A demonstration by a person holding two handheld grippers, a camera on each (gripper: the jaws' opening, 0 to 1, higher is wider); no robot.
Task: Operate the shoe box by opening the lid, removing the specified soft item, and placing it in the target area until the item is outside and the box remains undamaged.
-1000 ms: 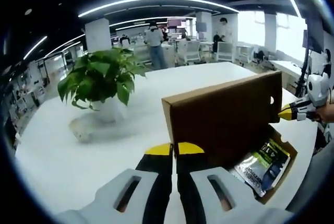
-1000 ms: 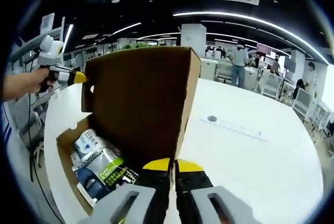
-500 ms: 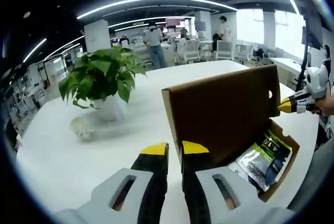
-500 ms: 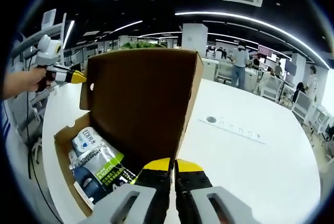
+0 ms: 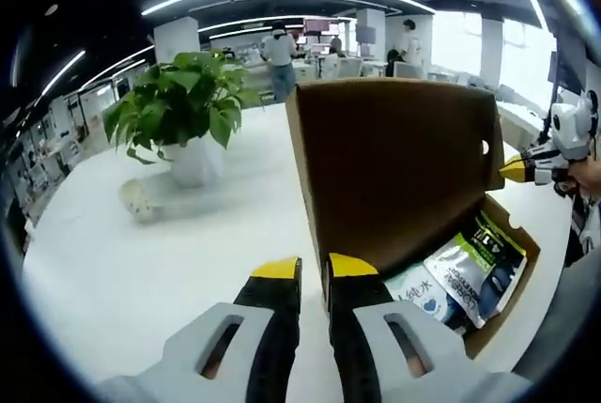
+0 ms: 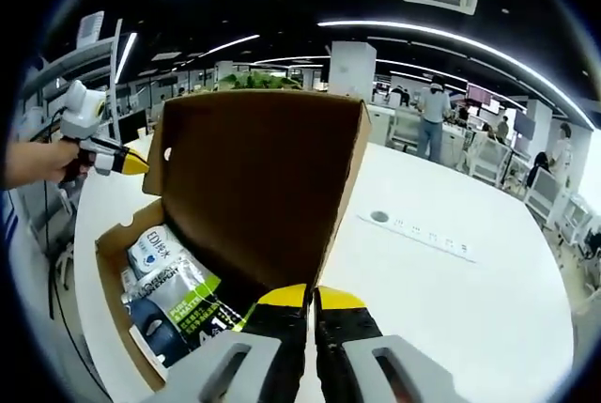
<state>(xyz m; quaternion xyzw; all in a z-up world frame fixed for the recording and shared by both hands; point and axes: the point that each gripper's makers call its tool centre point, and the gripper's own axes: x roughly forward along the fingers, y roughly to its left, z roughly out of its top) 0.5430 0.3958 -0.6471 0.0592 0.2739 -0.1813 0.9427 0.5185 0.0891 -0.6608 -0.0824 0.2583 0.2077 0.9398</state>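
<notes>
The shoe box lid (image 5: 399, 163) now stands more upright, revealing a "PURE WATER" wipes pack (image 6: 178, 295); left claw (image 5: 313, 268) slightly parted, right claw (image 6: 312, 297) closed, both empty.

the lid (image 5: 394, 163) of the shoe box (image 5: 512, 271) now stands more upright than a second ago, uncovering more of the soft packets (image 5: 460, 271); the left gripper (image 5: 315, 267) jaws have parted slightly.

Left gripper (image 5: 313, 270), right gripper (image 6: 311, 298): grey, black jaws yellow-tipped.

You stand in an open-plan office: desks and chairs (image 5: 376, 69), ceiling light strips (image 6: 451, 32), people at workstations (image 6: 432, 116).
</notes>
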